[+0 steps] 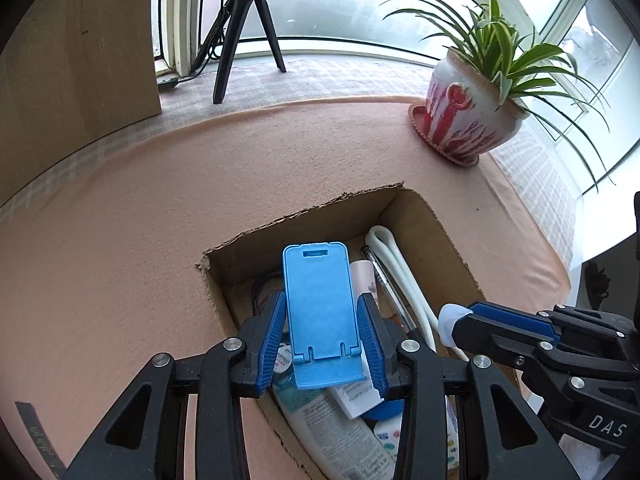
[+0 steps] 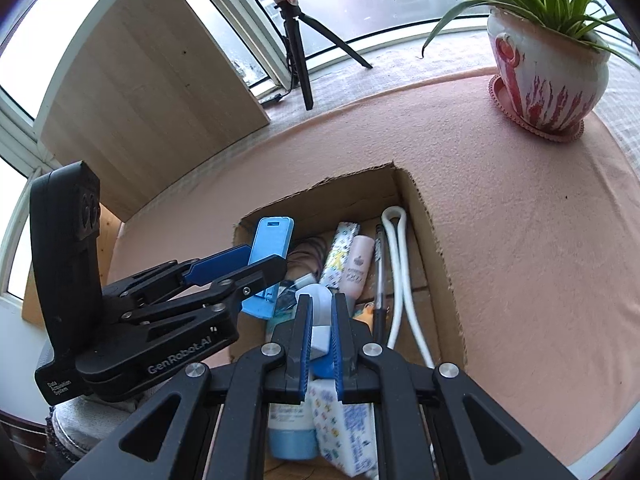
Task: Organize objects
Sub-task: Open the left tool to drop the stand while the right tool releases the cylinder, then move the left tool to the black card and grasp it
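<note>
My left gripper [image 1: 322,300] is shut on a blue folding phone stand [image 1: 319,308] and holds it upright above the open cardboard box [image 1: 304,216]. The stand also shows in the right wrist view [image 2: 269,248], where the left gripper [image 2: 276,258] comes in from the left. My right gripper [image 2: 320,300] is shut on a small white object [image 2: 320,312] over the box [image 2: 320,192]. It shows in the left wrist view [image 1: 450,320] at the right. The box holds a white cable [image 2: 400,264], a pen [image 2: 379,276], a pink tube [image 2: 358,266], tissue packs and bottles.
A potted spider plant [image 1: 472,112] stands on a saucer at the back right of the pink-covered table [image 1: 160,240]. A black tripod [image 1: 244,32] and a wooden board [image 1: 80,52] stand by the window behind.
</note>
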